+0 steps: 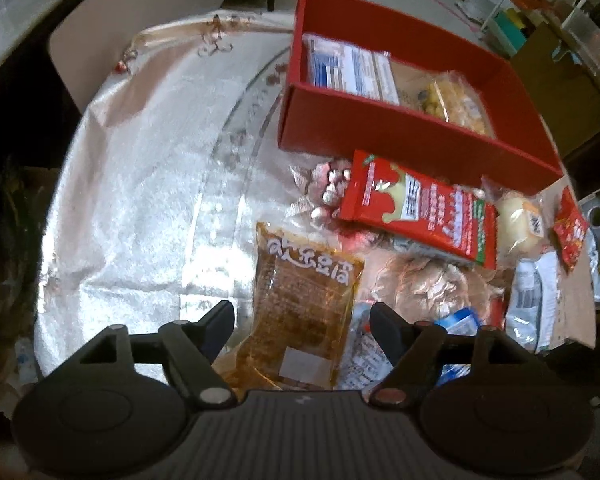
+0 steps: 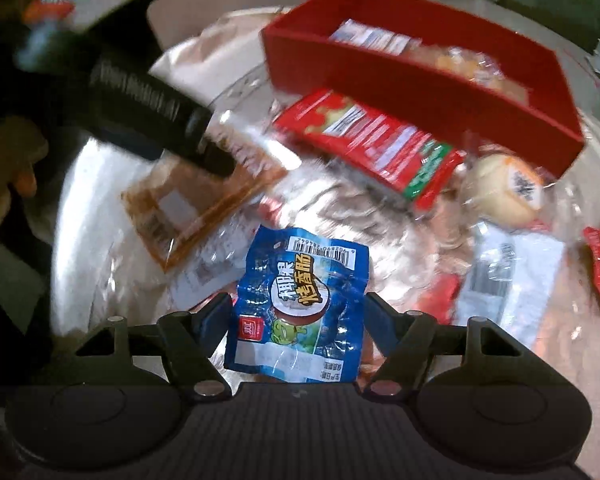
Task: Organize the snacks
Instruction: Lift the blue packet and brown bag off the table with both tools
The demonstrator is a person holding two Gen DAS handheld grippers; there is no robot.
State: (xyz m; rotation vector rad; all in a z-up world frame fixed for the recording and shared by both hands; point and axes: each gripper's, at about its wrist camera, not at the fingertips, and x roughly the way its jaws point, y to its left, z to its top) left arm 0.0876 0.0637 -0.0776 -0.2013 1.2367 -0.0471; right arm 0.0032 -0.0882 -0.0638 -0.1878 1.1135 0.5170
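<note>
Right wrist: blue packet (image 2: pixel 298 308) between claw (image 2: pixel 298 312) fingers.

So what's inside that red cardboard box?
In the red cardboard box: a white-and-blue printed packet and a clear bag of yellow snacks. The near wall hides their lower parts and the floor.

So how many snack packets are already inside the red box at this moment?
2 are visible in the red box: a white-and-blue packet at its left end, and a clear bag of yellow pieces to its right. The near wall may hide more.
</note>
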